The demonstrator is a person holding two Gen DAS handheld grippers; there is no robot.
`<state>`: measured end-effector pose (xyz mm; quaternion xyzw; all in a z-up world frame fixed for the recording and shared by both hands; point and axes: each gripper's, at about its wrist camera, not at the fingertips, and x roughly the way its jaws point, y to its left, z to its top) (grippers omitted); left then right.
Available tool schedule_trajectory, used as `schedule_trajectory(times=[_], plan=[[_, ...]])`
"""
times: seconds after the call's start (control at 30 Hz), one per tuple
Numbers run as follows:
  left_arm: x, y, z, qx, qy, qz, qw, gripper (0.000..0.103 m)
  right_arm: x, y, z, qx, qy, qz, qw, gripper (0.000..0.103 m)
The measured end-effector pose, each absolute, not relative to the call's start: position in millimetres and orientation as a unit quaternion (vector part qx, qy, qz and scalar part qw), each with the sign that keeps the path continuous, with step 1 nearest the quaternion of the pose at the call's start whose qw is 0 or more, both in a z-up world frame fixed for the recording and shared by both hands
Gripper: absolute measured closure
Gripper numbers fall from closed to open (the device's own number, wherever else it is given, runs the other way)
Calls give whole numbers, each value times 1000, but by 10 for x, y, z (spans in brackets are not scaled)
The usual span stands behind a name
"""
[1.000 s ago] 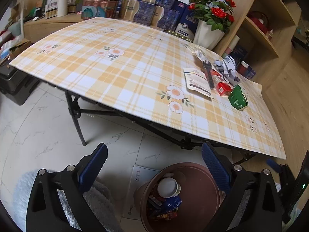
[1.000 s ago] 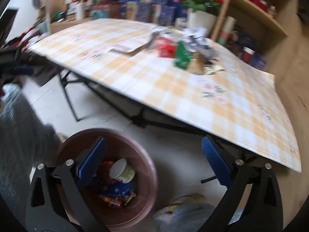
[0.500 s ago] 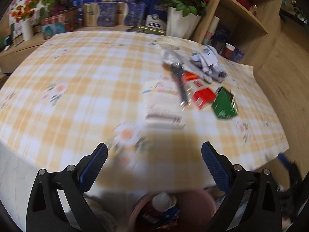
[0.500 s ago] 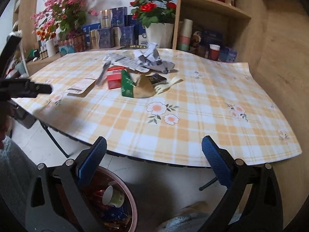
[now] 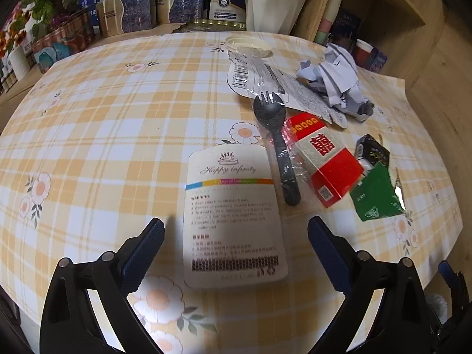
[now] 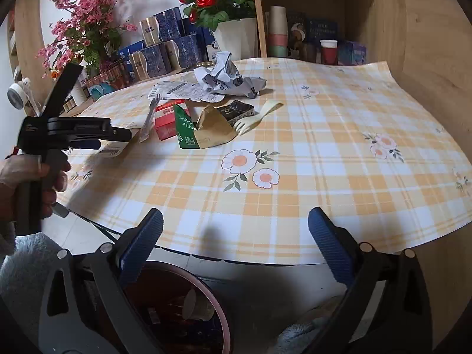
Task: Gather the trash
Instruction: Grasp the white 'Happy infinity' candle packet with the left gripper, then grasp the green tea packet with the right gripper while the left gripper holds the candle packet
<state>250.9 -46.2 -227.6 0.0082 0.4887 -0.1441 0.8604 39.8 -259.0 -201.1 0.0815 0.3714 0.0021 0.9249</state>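
My left gripper [image 5: 234,246] is open and empty, its jaws to either side of a white printed card [image 5: 233,215] lying flat on the checked tablecloth [image 5: 103,147]. Beyond it lie a black spork [image 5: 277,144], a red and white box [image 5: 321,159], a green carton [image 5: 376,194], a clear wrapper [image 5: 259,76] and crumpled paper [image 5: 336,82]. My right gripper [image 6: 234,246] is open and empty at the table's near edge, above a brown trash bin [image 6: 203,295] holding a cup. The left gripper [image 6: 73,129] shows in the right wrist view, with the green carton [image 6: 184,124] beyond it.
A cream fork [image 6: 253,118] and a black packet [image 6: 237,109] lie by the trash pile. Blue gift boxes [image 5: 141,8], a white flower pot [image 5: 271,3] and wooden shelves [image 6: 312,14] stand behind the table. A wooden wall [image 6: 436,59] is at the right.
My left gripper has moved up from the bin and forward over the table to the white card. My right gripper has risen from the bin to the table edge.
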Motion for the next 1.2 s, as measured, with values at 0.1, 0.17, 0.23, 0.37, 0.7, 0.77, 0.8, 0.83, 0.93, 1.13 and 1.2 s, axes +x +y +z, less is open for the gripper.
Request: schedule_trajectory(times=[0.1,0.17,0.23,0.37,0.7,0.77,0.8,0.83,0.93,1.13,1.2], plan=[[2581,-464,-2317,10,491,-136,860,8,421,-2633,-2034,96,374,0,923,6],[2616,-474,-2325,16,492,-134,860,8,435,-2654,-2048,103,376,-1,921,6],[2634,-487,-2331,23,491,-133,860,8,450,-2655,-2062,106,379,1,919,6],[2585,-543,-2358,67,484,-124,864,20,467,-2636,-2067,103,379,2,920,6],[2360,-462,-2228,30,488,-152,859,45,422,-2597,-1949,74,339,-9,938,6],[2268,-384,-2135,8,478,-148,866,45,441,-2613,-1936,68,338,-13,939,6],[2226,-349,-2084,-1,472,-149,869,45,462,-2614,-1935,65,340,-11,938,6],[2161,-295,-2016,-14,464,-150,873,45,501,-2609,-1921,57,340,-9,939,6],[2025,-163,-1871,-40,443,-151,883,45,642,-2534,-1850,23,333,7,942,6],[1804,-77,-1802,-52,431,-153,888,45,1084,-2273,-1757,-32,330,49,942,6],[1748,-35,-1800,-60,430,-155,887,45,1267,-2182,-1778,-53,335,56,939,7]])
